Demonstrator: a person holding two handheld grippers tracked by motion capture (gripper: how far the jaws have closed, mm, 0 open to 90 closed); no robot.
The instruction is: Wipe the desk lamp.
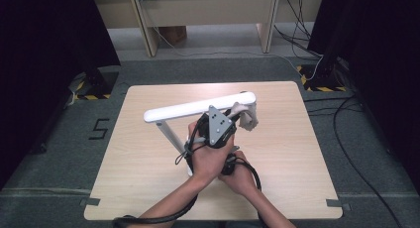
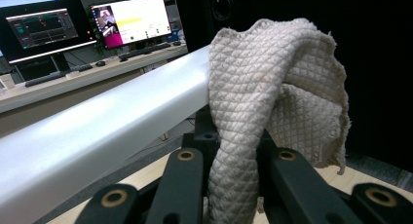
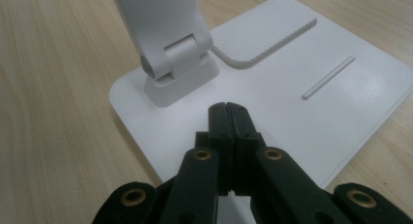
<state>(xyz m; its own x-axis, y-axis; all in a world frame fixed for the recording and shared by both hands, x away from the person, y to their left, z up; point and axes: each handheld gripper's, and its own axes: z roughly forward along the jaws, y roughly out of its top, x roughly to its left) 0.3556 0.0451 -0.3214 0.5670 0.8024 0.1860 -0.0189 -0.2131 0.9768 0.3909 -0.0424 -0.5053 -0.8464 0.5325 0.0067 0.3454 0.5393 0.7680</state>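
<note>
Desk (image 1: 148, 188) is viewed from above, looking forward and down, moderately far. Left gripper view is set close along the lamp head (image 2: 97, 131), facing monitors. Right gripper view is aimed down, very near the lamp base (image 3: 292, 102). The lamp (image 1: 198, 109) is shared by all.

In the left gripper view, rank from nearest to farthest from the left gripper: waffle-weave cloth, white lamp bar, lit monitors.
1. Beige waffle-weave cloth, pinched between its fingers.
2. White lamp bar, just beyond, running left.
3. Lit monitors, far back, upper left.
</note>
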